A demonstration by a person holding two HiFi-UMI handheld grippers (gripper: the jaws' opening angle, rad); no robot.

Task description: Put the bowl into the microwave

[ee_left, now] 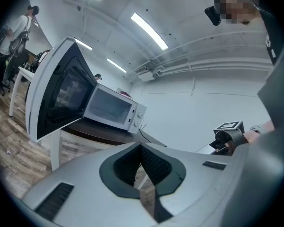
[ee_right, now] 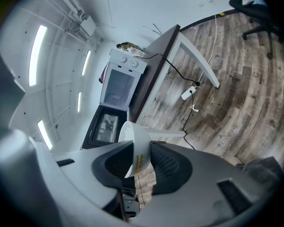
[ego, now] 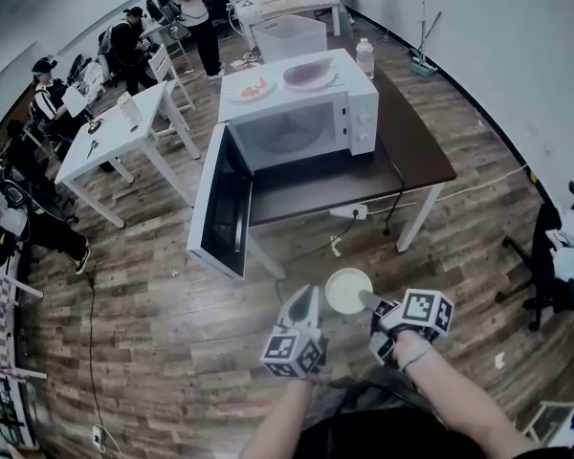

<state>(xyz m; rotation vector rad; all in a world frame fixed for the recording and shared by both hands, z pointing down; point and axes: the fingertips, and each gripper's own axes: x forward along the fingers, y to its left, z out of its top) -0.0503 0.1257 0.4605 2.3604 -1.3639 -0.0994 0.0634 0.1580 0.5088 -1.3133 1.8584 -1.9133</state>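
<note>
Right gripper (ego: pixel 368 303), angled downward, clamps bowl (ego: pixel 347 290) rim.

Head view looks down; all views share the microwave (ego: pixel 301 127).

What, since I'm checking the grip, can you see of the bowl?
The bowl is white, round and looks empty, with a yellow label on its outer wall. The right gripper pinches its rim, one jaw inside and one outside, holding it upright above the floor, short of the table with the open microwave. Nothing else touches it.
</note>
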